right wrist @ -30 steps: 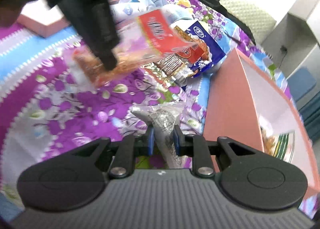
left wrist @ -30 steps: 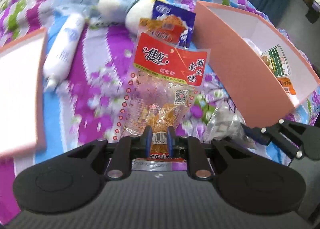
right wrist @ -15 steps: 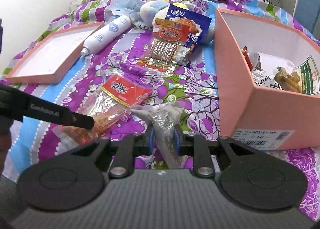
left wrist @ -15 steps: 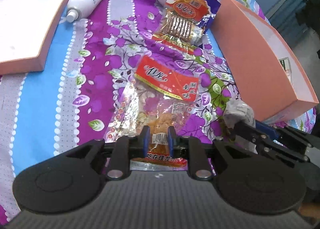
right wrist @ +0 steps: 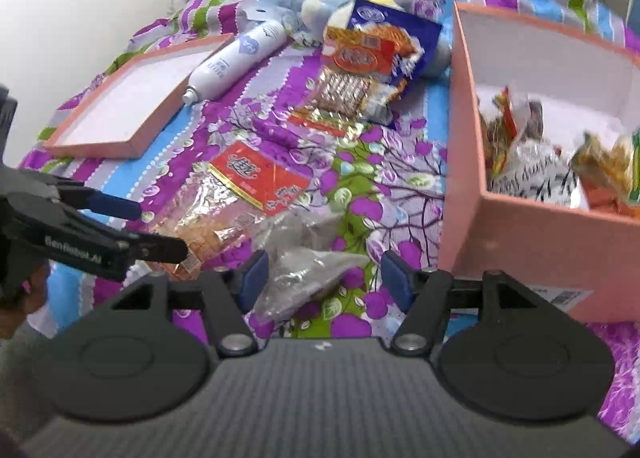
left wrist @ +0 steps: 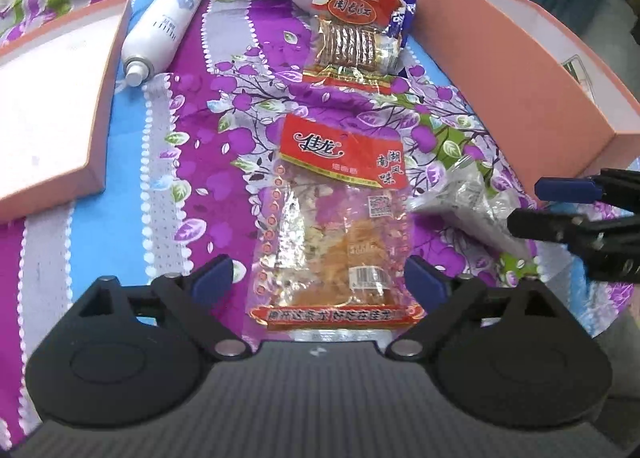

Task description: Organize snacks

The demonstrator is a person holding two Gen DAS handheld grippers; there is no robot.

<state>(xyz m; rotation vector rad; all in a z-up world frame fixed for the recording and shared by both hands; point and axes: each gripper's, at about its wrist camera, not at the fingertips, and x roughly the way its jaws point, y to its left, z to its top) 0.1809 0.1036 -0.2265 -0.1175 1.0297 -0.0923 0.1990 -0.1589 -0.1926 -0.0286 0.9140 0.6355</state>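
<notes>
Our left gripper has just been opening and its jaws now stand wide, with the red-label packet lying flat on the bedspread between the pads, touched by neither. Our right gripper has also just been opening; its jaws stand apart around the clear bag, which rests on the cloth with no pad visibly pressing on it. Both snacks lie just beside the pink box, which already holds several packets; a third packet lies farther up the bed, near the white bottle and the box lid. We judge the main risk to be that these two snacks stay outside the box, since both are released short of it. A re-grip may catch the bedspread under the thin film. The two grippers sit close together, so they may collide over the bag.
</notes>
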